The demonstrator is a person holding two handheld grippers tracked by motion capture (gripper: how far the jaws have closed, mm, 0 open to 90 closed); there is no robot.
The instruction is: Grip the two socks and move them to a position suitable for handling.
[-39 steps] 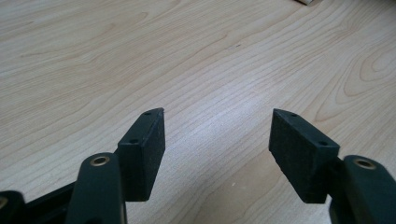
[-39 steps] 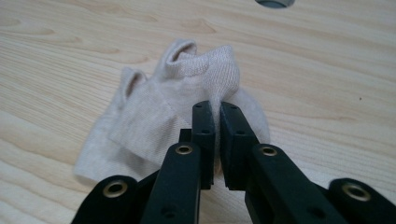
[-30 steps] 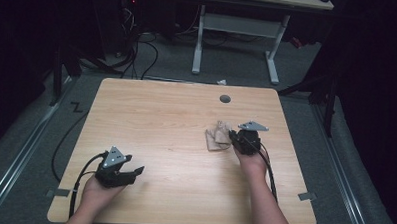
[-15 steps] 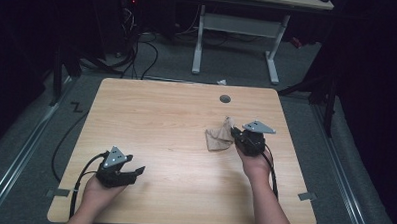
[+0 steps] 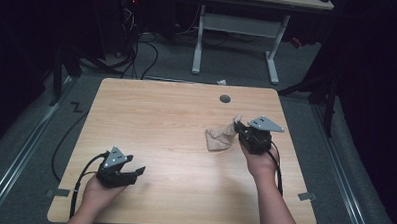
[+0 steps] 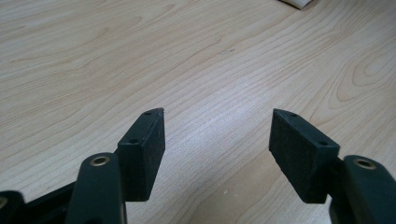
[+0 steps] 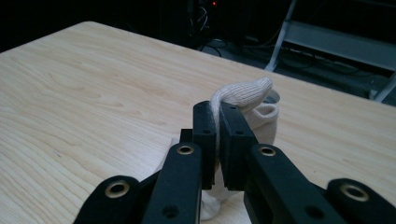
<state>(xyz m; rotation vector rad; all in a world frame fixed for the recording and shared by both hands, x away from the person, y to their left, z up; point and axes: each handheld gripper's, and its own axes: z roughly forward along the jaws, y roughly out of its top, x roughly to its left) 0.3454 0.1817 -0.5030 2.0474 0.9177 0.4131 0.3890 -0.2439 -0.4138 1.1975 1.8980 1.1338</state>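
A small beige knit sock (image 5: 219,137) lies crumpled on the right half of the wooden table (image 5: 156,115), one end lifted. My right gripper (image 5: 238,127) is shut on that raised end. In the right gripper view the sock's fabric (image 7: 243,95) is pinched between the two black pads and loops over their tips, the rest hanging down to the table. My left gripper (image 5: 134,170) rests low near the table's front left, held in a hand. Its jaws stand wide apart with bare wood between them, as the left gripper view (image 6: 217,140) shows.
A round cable hole (image 5: 225,99) sits near the table's far edge. Beyond the table stand a white desk frame (image 5: 237,28) and cables on the grey floor. Tape tabs mark the front corners (image 5: 306,197).
My right gripper has shifted slightly right and lifted the sock's end, stretching the sock out from its earlier bunched shape. The left gripper has stayed put.
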